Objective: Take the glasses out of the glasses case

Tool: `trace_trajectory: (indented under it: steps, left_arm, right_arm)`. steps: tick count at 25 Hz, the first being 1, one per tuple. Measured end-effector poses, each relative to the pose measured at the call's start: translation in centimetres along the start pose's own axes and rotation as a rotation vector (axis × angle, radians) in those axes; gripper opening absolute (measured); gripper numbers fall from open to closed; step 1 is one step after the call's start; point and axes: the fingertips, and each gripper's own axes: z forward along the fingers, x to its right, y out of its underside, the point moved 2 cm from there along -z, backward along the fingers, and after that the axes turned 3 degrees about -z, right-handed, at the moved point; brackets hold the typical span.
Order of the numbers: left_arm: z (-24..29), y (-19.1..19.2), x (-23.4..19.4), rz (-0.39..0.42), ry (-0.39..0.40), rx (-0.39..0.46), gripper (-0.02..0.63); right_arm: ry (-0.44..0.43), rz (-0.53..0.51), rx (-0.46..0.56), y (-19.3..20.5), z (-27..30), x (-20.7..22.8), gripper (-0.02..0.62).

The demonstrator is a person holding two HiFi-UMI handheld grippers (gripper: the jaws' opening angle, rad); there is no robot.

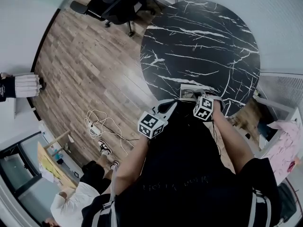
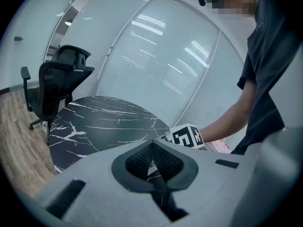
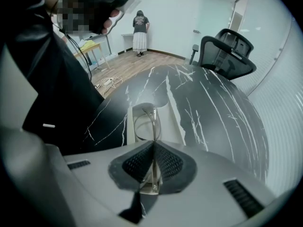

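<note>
Glasses (image 3: pixel 147 125) pinched in right tongs (image 3: pixel 153 146) over white case (image 3: pixel 175 122), ready for lifting out. Left tongs (image 2: pixel 152 148) closed, empty, kept aside.

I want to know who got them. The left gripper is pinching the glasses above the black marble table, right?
No, the right gripper pinches the glasses above the black marble table; the right gripper view shows them between its jaws. The left gripper has its jaws together on nothing.
</note>
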Motion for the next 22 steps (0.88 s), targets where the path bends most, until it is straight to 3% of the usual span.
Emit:
trace_trajectory:
  steps: [14, 22]
  left_arm:
    - [-0.3, -0.3, 0.2, -0.007, -0.004, 0.02, 0.018]
    - [-0.5, -0.7, 0.6, -0.005, 0.003, 0.043, 0.018]
  right_arm:
    - [0.079, 0.03, 0.085, -0.9, -3.2, 1.2, 0.032]
    - [0.1, 0.163, 0.187, -1.6, -5.8, 1.8, 0.032]
